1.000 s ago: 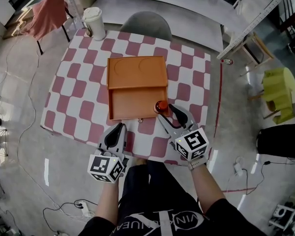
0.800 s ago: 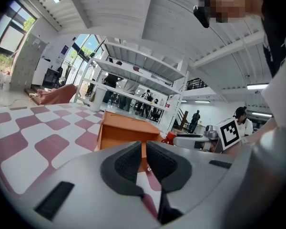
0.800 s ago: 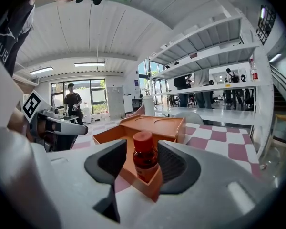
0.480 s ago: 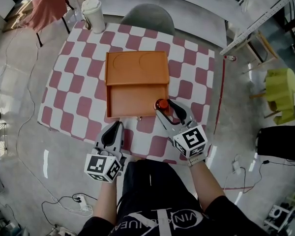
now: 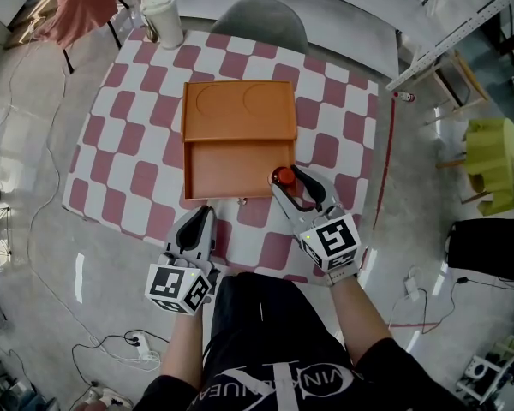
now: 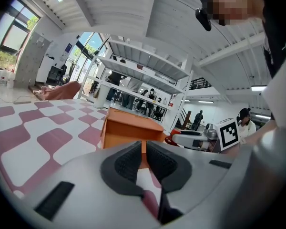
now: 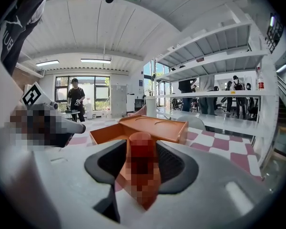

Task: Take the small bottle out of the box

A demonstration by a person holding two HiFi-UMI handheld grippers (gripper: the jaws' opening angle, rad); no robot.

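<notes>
Checkered table (image 5: pixel 120 152) bears orange box (image 5: pixel 237 157); right claw (image 5: pixel 287 178) grips bottle (image 5: pixel 281 175).

The person wears a black shirt (image 5: pixel 265 349) with white letters. The left gripper (image 5: pixel 199 218) and right gripper (image 5: pixel 289 181) are grey, with black-and-white cubes (image 5: pixel 178 288).

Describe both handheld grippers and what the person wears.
Left gripper and right gripper: light grey moulded bodies, dark ribbed jaw pads, each ending in a white cube with black square markers. The person wears a black short-sleeved shirt with white print.
</notes>
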